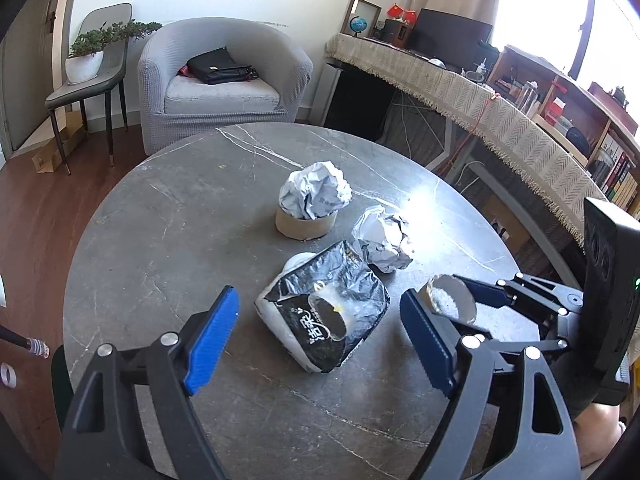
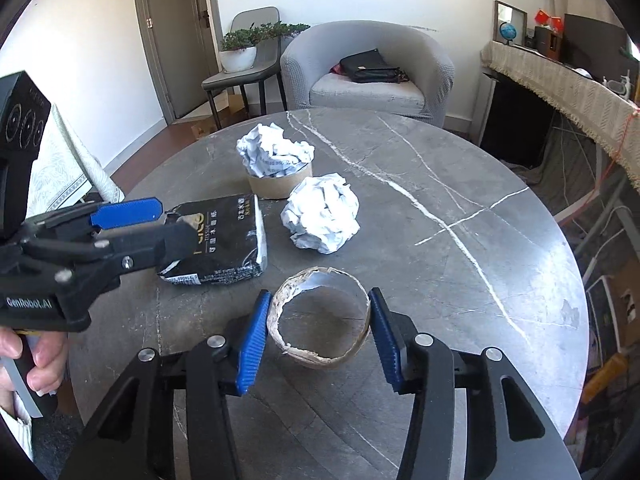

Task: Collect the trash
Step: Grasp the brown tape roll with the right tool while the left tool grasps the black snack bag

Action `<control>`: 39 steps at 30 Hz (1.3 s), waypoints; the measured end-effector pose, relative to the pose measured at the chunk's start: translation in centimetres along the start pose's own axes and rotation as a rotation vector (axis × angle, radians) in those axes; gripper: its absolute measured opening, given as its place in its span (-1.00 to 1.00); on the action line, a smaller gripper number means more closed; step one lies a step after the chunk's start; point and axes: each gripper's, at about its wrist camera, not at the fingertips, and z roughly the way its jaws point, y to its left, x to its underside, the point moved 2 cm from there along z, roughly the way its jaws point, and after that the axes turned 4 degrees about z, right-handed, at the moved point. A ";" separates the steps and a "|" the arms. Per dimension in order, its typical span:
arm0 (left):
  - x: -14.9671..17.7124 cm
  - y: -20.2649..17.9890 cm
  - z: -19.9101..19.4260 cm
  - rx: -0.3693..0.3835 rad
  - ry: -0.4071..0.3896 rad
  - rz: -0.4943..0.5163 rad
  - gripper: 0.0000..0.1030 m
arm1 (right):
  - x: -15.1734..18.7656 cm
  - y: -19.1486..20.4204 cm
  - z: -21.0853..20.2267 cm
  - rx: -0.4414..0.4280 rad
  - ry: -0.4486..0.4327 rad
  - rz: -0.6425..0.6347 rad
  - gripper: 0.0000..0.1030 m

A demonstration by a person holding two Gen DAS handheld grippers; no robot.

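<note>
On the round grey marble table point(image 1: 168, 240) lie a black tissue packet point(image 1: 328, 312), a loose crumpled paper ball point(image 1: 382, 238) and a second paper ball point(image 1: 316, 190) sitting in a cardboard tape ring point(image 1: 306, 226). My left gripper point(image 1: 320, 336) is open, its fingers either side of the tissue packet point(image 2: 224, 240) and just above it. My right gripper point(image 2: 318, 338) is shut on a torn cardboard ring point(image 2: 318, 320), its blue pads pressing both sides; the ring also shows in the left wrist view point(image 1: 452, 300). The loose ball point(image 2: 322, 218) lies beyond it.
A grey armchair point(image 1: 224, 80) with a black bag stands behind the table. A chair with a potted plant point(image 1: 90, 56) is at the far left. A long cloth-covered desk point(image 1: 480, 96) and shelves run along the right.
</note>
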 end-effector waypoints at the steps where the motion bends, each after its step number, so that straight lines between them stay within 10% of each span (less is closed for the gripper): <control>1: 0.1 -0.2 0.3 -0.002 0.007 0.007 0.66 | 0.0 -0.4 -0.2 0.007 -0.009 0.011 -0.04; 20: 0.3 -1.9 3.6 -0.123 0.105 0.035 0.75 | -0.3 -4.3 -2.0 0.019 -0.058 0.110 -0.04; 39: 0.8 0.4 1.8 -0.027 0.071 -0.020 -0.37 | -2.3 -2.5 -2.5 -0.043 -0.117 0.136 -0.04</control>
